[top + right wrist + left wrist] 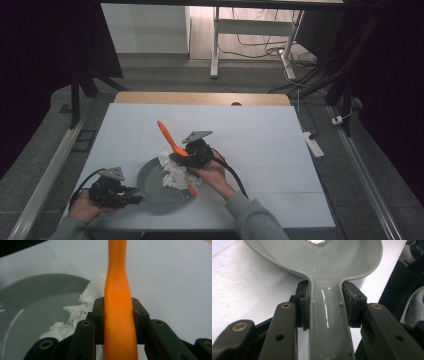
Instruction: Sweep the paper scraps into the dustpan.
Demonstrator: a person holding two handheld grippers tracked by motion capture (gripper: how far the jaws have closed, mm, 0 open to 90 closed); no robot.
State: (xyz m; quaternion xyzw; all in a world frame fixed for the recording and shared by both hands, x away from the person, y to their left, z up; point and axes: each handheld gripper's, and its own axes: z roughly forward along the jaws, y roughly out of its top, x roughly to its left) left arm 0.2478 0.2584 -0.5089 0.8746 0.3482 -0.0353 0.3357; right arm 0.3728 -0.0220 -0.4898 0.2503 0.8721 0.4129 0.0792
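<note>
Grey pan (150,182) sits near the tabletop's (260,145) front edge, left of centre, with a heap of crumpled white paper (175,172) over its right rim. Left gripper (131,195) has its jaws closed on the pan's handle (328,322), which points toward the front-left corner. Right gripper (181,159) clamps an orange spatula (170,140) mid-handle, above the paper, its upper end tilting up toward the far edge. White tabletop lies bare toward the far edge and the whole right side.
</note>
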